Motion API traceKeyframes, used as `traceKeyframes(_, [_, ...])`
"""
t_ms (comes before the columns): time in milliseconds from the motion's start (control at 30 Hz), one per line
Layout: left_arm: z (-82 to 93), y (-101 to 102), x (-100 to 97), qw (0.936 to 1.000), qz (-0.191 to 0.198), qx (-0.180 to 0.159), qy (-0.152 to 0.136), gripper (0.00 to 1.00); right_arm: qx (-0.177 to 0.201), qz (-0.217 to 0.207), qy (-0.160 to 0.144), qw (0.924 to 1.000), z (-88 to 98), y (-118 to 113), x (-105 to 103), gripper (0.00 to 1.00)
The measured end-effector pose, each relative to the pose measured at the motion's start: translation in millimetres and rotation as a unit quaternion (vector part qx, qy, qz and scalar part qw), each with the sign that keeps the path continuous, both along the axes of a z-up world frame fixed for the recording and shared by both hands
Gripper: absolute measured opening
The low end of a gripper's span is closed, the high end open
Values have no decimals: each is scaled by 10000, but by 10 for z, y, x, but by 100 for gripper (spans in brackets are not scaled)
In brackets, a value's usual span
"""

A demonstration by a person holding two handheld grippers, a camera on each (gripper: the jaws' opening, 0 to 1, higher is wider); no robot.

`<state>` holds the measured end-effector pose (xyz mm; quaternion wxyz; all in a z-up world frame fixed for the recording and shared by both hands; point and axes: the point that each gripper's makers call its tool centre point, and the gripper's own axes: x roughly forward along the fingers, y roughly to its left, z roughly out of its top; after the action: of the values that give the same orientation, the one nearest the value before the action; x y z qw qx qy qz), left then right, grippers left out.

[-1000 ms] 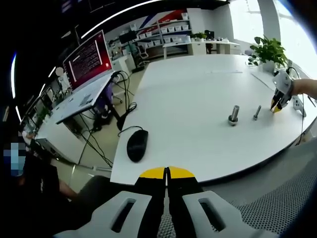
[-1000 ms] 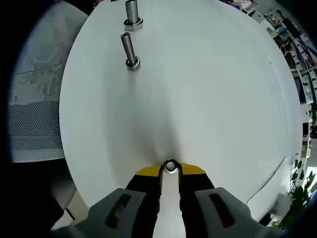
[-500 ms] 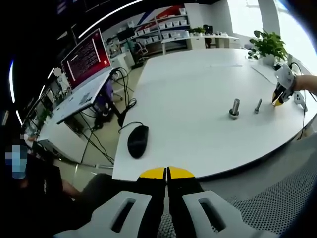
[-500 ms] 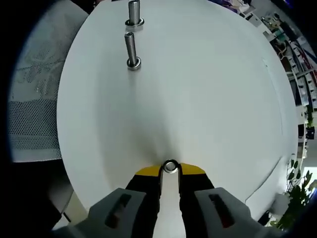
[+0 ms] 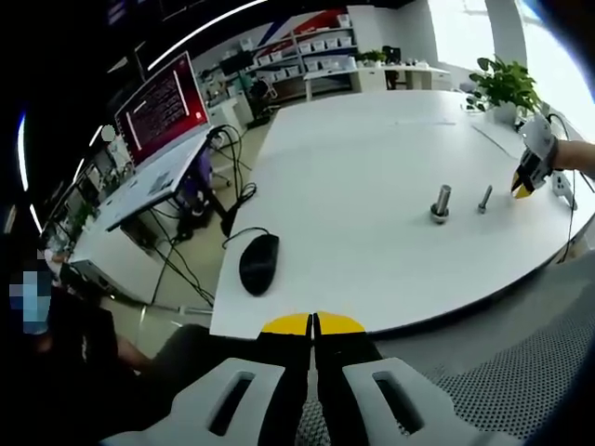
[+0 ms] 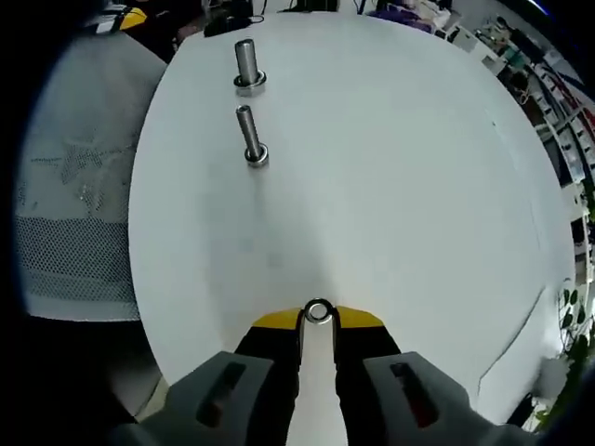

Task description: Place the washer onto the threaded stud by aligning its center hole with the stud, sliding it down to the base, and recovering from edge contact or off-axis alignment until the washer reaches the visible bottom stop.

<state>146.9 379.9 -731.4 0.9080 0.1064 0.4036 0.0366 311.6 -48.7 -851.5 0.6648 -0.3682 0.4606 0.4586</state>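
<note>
Left gripper (image 5: 314,322): yellow-tipped jaws pressed together, nothing between them, held off the near edge of the white round table (image 5: 353,214). Black computer mouse (image 5: 258,265) lies near that edge. Two upright metal studs stand well across the table: thicker threaded stud (image 5: 441,203), thinner stud (image 5: 484,198) just beside it. Right gripper (image 5: 522,183) comes in beyond them, tips low near the tabletop.

Right gripper view: jaws nearly closed, pinching the small silver ring-shaped washer (image 6: 317,311) at their tips, over bare tabletop. Both studs (image 6: 245,67) (image 6: 249,136) stand well ahead, washer apart from them.
</note>
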Motion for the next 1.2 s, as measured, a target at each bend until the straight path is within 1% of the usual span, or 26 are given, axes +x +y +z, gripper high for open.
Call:
traceKeyframes(33, [-3,0,-1,10000,-5,4,10,0,114,94,4,9999,54,83,-6,14])
traceKeyframes(67, [-4,1,-1,10000,-5,2,11,0,155,137,18,9998,150,108,-28,14])
traceKeyframes(133, [-6,7,3,10000,-2,-13,10,0,244,293,22,9993,259,221,-79,14])
traceKeyframes(333, [9,1,16,10000,13,-63,-58,0,456,564,-42,9974,400,485,-87,14])
traceKeyframes(500, [-4,-7,6,10000,-16,-62,-6,0,553,879,-151,9945,451,666,-106,14])
traceKeyframes(600, [1,-1,11,10000,1,-71,-33,0,585,1038,-193,9927,453,761,-78,14])
traceKeyframes(833, [8,-1,14,9999,8,-83,-58,0,622,1213,-206,9904,527,927,-96,14])
traceKeyframes(967, [15,3,21,9999,22,-98,-93,0,573,1328,-198,9893,548,991,-104,14])
traceKeyframes(1033, [17,6,24,9999,27,-102,-105,0,525,1438,-187,9880,558,1028,-139,14])
traceKeyframes(1200, [15,7,23,9999,21,-99,-105,0,445,1581,-193,9862,532,1085,-165,14])
